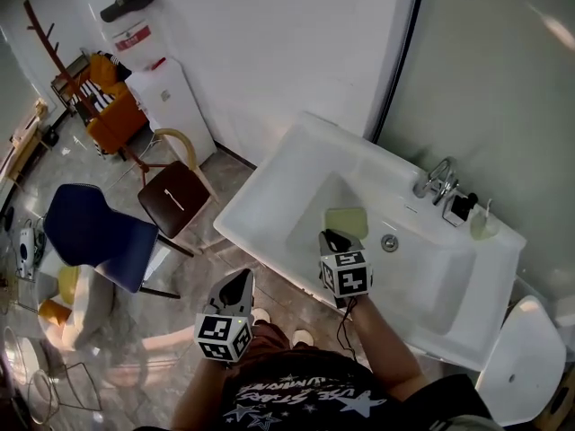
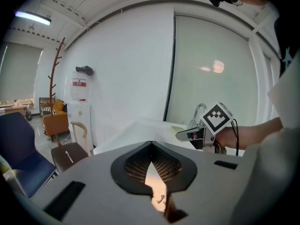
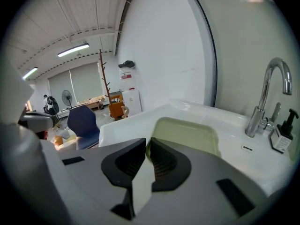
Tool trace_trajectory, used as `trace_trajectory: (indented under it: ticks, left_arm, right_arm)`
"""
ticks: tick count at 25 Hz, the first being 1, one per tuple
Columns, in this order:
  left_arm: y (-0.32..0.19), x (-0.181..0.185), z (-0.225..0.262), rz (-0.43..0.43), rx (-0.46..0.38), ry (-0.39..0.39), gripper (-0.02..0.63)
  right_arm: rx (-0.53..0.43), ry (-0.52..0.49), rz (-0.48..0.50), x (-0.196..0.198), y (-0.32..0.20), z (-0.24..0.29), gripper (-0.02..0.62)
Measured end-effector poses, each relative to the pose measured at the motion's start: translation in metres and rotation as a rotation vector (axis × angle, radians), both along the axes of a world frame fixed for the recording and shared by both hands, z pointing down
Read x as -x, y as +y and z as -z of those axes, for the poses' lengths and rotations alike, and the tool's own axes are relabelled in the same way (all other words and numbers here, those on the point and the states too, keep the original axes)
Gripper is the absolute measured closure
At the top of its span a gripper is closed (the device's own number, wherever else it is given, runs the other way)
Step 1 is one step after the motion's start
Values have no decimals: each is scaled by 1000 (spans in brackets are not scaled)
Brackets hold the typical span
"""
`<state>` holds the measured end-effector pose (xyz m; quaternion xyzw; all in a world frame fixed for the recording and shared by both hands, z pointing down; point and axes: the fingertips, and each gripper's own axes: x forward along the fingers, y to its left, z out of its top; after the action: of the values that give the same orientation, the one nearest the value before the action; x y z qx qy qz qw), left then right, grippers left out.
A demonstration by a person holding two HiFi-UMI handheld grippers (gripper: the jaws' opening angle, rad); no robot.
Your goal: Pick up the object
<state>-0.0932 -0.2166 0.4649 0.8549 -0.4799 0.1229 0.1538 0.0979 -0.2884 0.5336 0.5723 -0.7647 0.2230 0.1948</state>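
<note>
Both claws are sitting clenched with nothing between them. Your right claw (image 3: 144, 142) is hanging over the sink (image 1: 269, 187) basin, and your left claw (image 1: 239, 279) is hovering outside the front rim. One pale green pad (image 1: 346, 222) is lying flat on the basin floor, just ahead of the right claw and apart from the drain (image 1: 389, 242). I'm reading it as a sponge or folded cloth: probably light, soft and squashy, possibly wet and sliding on the glazed surface. You're needing to open the right claw first. I'm suggesting you straddle the near edge, press down to the basin floor and pinch across the thickness, not the flat face.
</note>
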Motion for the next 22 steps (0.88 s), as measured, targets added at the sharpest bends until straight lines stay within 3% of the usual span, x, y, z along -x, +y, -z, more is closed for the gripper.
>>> trace_trajectory:
  ticks: [13,22]
  left_arm:
    - [37,17,-18,62,41,9,589]
    - [98,72,-8,112,-18,28,589]
  right_arm:
    - [38,-16,49,20,24,-21,557]
    - [8,30,64,53,70,-12,557]
